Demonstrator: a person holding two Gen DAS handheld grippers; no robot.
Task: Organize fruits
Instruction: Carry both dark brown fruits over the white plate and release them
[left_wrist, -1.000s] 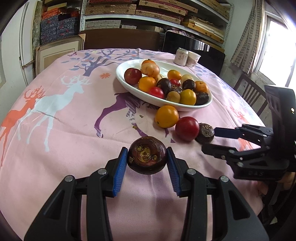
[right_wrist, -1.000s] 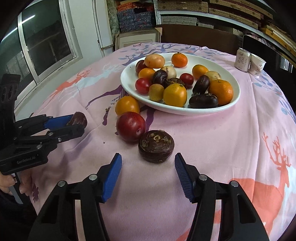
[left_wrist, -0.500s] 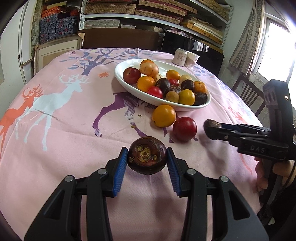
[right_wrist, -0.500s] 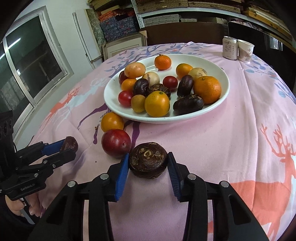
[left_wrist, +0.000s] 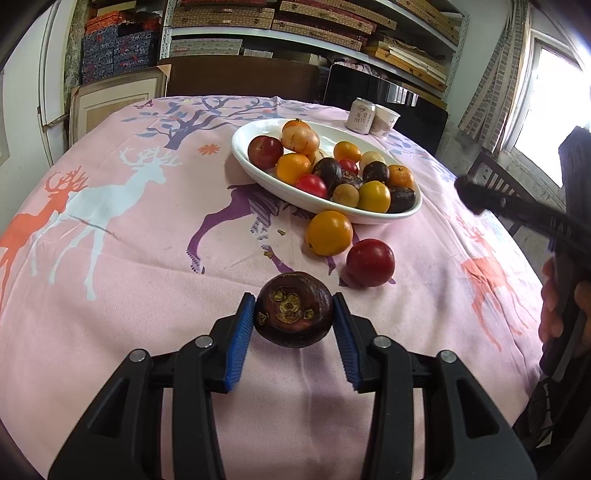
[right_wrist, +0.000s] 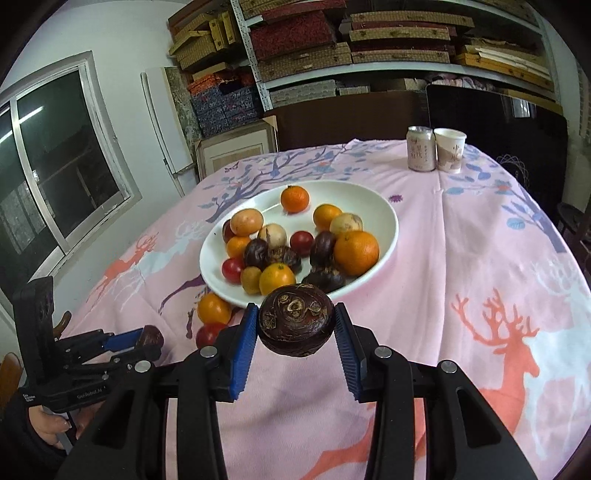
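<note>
We are holding 1 dark fruit (left_wrist: 293, 310) in the left gripper (left_wrist: 293, 325) and another dark fruit (right_wrist: 295, 324) in the right gripper (right_wrist: 295, 332), both closed firmly; we are lowering them gently into the white bowl (right_wrist: 388, 236).

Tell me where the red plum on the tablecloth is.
In the left wrist view, the red plum lies on the cloth just right of the loose orange, in front of the white bowl.

Pink tablecloth (left_wrist: 147, 258) bears plate (left_wrist: 251, 136), orange (left_wrist: 328, 232), plum (left_wrist: 370, 262).
</note>
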